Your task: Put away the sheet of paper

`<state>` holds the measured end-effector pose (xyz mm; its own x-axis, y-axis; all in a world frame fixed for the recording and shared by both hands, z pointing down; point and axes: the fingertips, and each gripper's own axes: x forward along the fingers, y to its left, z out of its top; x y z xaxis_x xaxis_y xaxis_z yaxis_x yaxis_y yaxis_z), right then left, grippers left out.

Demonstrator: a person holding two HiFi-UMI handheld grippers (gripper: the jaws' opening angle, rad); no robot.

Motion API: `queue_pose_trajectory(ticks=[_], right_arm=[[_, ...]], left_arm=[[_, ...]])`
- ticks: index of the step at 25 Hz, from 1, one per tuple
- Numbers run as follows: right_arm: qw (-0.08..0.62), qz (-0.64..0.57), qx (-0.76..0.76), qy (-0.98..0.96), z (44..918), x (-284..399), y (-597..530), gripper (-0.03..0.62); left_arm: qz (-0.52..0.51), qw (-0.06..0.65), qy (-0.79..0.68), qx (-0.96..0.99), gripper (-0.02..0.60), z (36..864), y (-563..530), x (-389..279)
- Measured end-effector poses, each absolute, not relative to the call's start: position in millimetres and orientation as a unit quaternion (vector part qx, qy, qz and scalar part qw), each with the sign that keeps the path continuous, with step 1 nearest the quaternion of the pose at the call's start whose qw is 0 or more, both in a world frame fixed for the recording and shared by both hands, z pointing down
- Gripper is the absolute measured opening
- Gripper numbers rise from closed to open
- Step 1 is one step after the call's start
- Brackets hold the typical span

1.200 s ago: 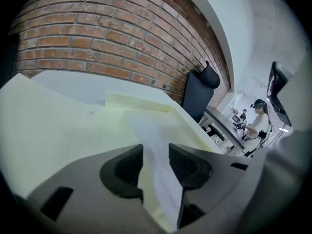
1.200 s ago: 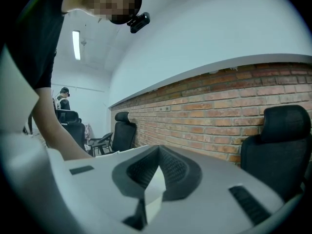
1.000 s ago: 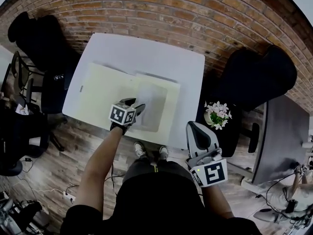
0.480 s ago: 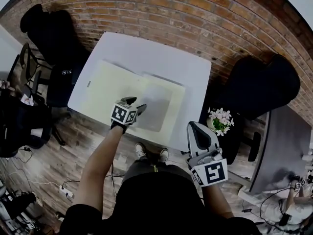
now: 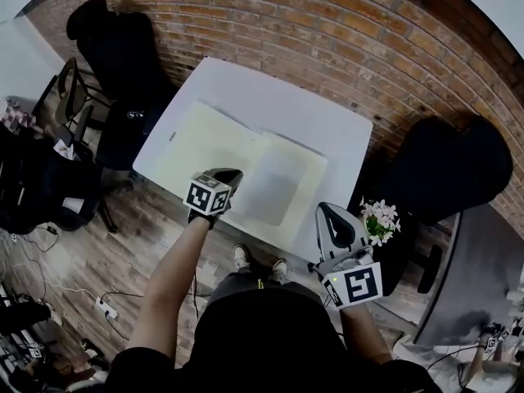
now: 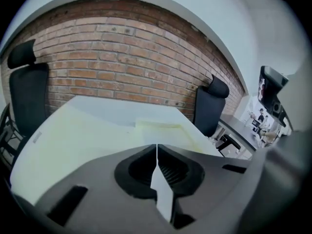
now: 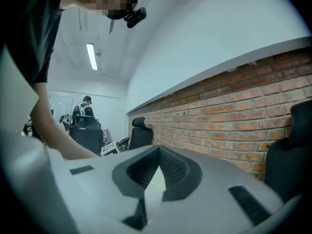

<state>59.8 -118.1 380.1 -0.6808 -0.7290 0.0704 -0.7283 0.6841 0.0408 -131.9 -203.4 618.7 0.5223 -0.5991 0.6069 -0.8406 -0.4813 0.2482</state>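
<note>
one left gripper (image 5: 232, 173), jaws pressed together; the sheet of paper (image 5: 277, 187) lies just right of it on the folder (image 5: 196, 137)

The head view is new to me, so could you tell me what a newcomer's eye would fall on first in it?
The open pale yellow folder spread across the white table stands out first, with a greyish sheet of paper lying on its right half. Next comes the left gripper, jaws together at the folder's near edge. The right gripper hangs off the table's near right corner, beside a small bunch of pale flowers.
</note>
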Motion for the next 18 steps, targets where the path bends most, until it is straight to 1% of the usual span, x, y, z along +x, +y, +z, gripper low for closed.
queue_pose_trajectory(ticks=[4, 12, 18], right_arm=[[0.040, -0.012, 0.382, -0.923, 377, 47, -125, 0.014], [0.038, -0.020, 0.359, -0.932, 370, 27, -131, 0.014], [0.030, -0.022, 0.368, -0.929, 363, 28, -139, 0.014]], left_arm=[[0.193, 0.226, -0.475, 0.828, 0.026, 576, -202, -148], [0.116, 0.178, -0.531, 0.820, 0.026, 507, -190, -180], [0.078, 0.109, -0.549, 0.825, 0.027, 438, -176, -195]])
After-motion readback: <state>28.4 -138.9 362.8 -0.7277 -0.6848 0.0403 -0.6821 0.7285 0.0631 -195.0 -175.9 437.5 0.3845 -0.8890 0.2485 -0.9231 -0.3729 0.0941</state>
